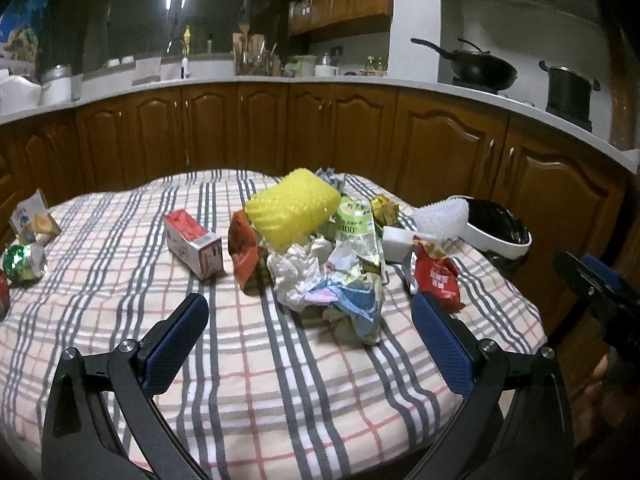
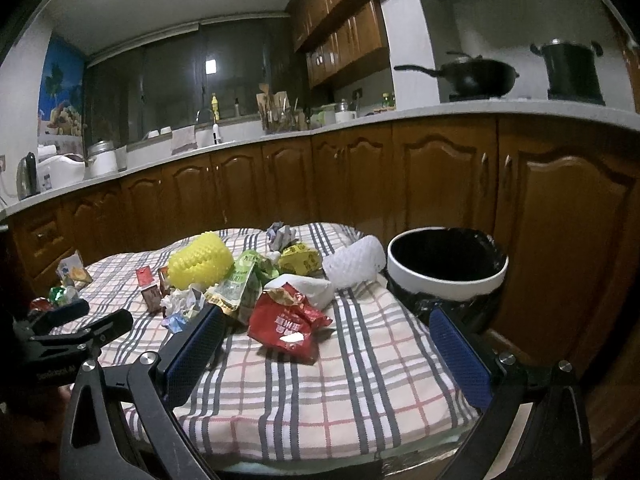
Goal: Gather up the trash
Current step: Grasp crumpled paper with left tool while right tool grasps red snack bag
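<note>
Trash lies heaped on a table with a checked cloth (image 1: 248, 360): yellow foam netting (image 1: 294, 208), a red-and-white carton (image 1: 194, 242), crumpled paper (image 1: 320, 280), a green pouch (image 1: 356, 226) and a red wrapper (image 1: 438, 276). My left gripper (image 1: 308, 312) hangs open just short of the crumpled paper, holding nothing. My right gripper (image 2: 326, 330) is open too, low over the table's near right part, with the red wrapper (image 2: 286, 326) just beyond its fingers. A white bin with a black liner (image 2: 444, 266) stands off the table's right edge.
White foam netting (image 2: 352, 262) and a gold wrapper (image 2: 300, 258) lie near the bin. A green foil ball (image 1: 20, 262) and a small snack box (image 1: 34, 218) sit at the table's left edge. Brown kitchen cabinets (image 1: 360, 132) run behind the table.
</note>
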A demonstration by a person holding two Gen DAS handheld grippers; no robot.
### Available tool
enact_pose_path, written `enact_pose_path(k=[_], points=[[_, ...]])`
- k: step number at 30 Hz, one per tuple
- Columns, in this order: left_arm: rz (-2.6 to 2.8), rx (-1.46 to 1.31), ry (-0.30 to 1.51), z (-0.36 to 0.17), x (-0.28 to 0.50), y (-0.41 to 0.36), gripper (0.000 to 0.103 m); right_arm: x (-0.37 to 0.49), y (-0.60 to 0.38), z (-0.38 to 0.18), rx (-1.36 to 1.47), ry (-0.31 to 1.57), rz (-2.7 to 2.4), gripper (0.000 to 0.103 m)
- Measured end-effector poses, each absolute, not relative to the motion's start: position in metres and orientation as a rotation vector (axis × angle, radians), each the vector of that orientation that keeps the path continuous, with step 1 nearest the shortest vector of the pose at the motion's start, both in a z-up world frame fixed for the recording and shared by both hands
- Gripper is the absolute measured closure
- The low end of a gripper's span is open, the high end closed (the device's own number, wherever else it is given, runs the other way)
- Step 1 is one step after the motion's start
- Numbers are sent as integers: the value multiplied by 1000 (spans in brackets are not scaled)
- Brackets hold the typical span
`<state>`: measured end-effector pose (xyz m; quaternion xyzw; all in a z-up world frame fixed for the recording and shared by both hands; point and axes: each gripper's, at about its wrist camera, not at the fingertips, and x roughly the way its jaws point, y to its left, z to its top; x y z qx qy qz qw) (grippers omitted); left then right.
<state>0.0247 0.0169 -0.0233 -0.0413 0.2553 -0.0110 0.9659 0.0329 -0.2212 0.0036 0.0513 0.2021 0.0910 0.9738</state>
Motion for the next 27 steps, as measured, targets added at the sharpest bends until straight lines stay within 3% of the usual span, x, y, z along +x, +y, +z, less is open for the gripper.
enact_pose_path(k=[15,21,23,27], points=[[-111,-245,732,-46,85,35,0,89,-223,-18,192,576,296,1],[-122,-267,783,-52,106,35,0,119,-217,-31,214,654,329,8],[-122,-273,797,-54,112,36,4,127,-215,-37,221,679,337,10],[-174,-305,829,-59,122,37,20,141,-213,-47,244,727,358,18]])
